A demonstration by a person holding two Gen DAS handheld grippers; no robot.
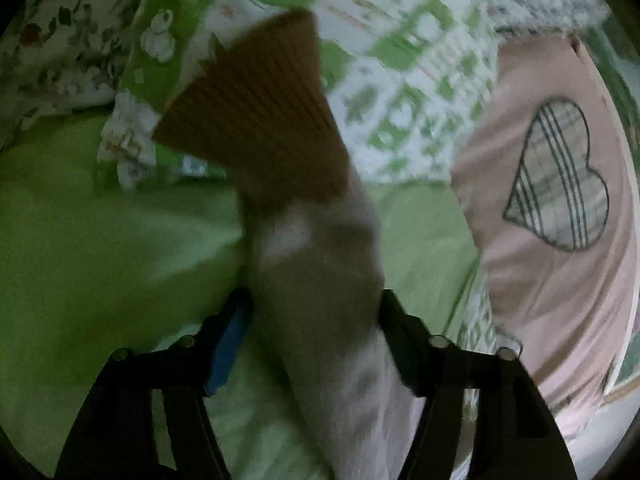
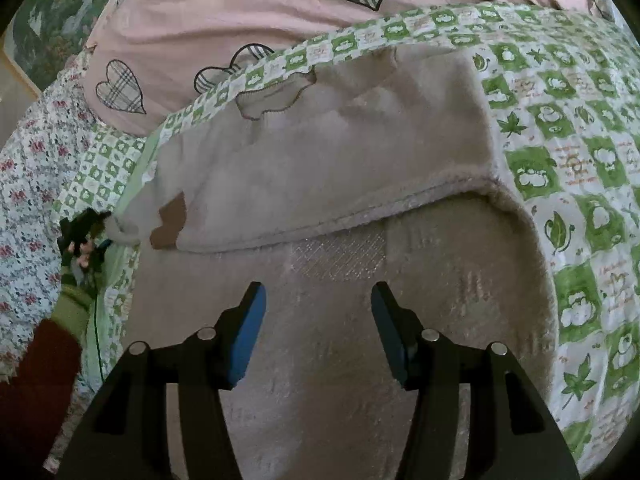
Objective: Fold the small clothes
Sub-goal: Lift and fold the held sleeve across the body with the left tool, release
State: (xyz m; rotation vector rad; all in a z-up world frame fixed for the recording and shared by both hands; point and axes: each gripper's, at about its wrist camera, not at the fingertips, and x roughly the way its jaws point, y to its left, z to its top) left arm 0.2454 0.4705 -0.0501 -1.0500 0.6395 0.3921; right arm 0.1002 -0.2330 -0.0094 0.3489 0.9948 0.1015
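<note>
Garment: small beige fleece garment (image 2: 320, 168) lies flat on the bed, its upper part folded down over the lower, fold edge running across the right wrist view.
Sleeve: a pale sleeve (image 1: 320, 280) with a brown ribbed cuff (image 1: 260, 120) runs up between the fingers of the left hand-held gripper (image 1: 316, 312); view blurred.
Left hand-held gripper: sleeve fills the gap between its fingers; whether the pads press on the cloth cannot be told.
Right hand-held gripper (image 2: 318, 312): fingers spread, nothing pinched, poised over the garment's lower part, blue pads (image 2: 248, 340) visible.
Bed cover: green-and-white checked quilt (image 2: 560, 160) under the garment; plain green sheet (image 1: 100, 240) in the left wrist view.
Surroundings: pink pillow with plaid hearts (image 2: 240, 20) just beyond the garment; floral fabric (image 2: 28, 184) at the left edge.
</note>
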